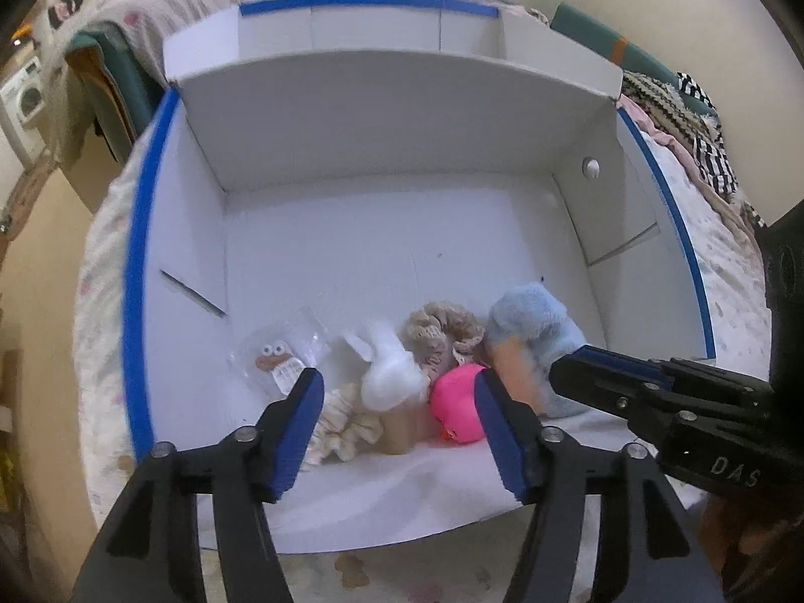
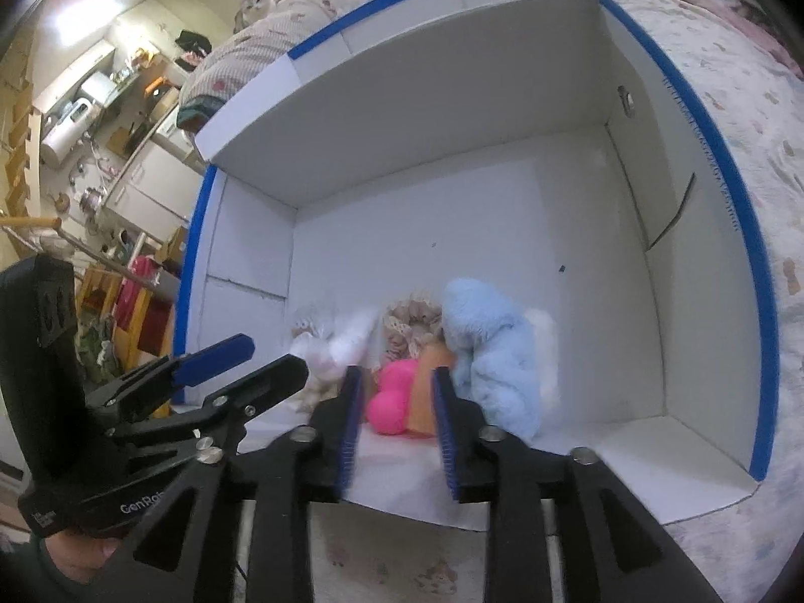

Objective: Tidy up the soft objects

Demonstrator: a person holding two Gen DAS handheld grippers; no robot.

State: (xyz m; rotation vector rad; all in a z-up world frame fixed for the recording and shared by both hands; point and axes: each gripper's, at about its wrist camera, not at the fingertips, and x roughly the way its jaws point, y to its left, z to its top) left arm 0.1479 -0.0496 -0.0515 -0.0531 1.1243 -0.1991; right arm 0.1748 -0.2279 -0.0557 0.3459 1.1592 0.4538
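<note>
A white cardboard box (image 1: pixel 392 125) (image 2: pixel 402 100) with blue-taped rims lies open on a bed. Near its front wall sits a row of soft things: a bagged toy with googly eyes (image 1: pixel 279 357), a cream scrunchie (image 1: pixel 346 427), a white plush (image 1: pixel 389 372) (image 2: pixel 346 341), a beige crocheted piece (image 1: pixel 442 331) (image 2: pixel 412 321), a pink toy (image 1: pixel 455 402) (image 2: pixel 392 397) and a light blue plush (image 1: pixel 532 321) (image 2: pixel 492 352). My left gripper (image 1: pixel 397 382) (image 2: pixel 269 354) stands open just short of the white plush. My right gripper (image 2: pixel 397 374) (image 1: pixel 593 367) is open in front of the pink toy, its pads not pressing it.
The box rests on a pale patterned quilt (image 2: pixel 728 75). Folded striped clothes (image 1: pixel 698 120) lie at the far right. A cat (image 2: pixel 256 5) sits on the bedding behind the box. Shelves and appliances (image 2: pixel 90 115) fill the room to the left. The back of the box floor is bare.
</note>
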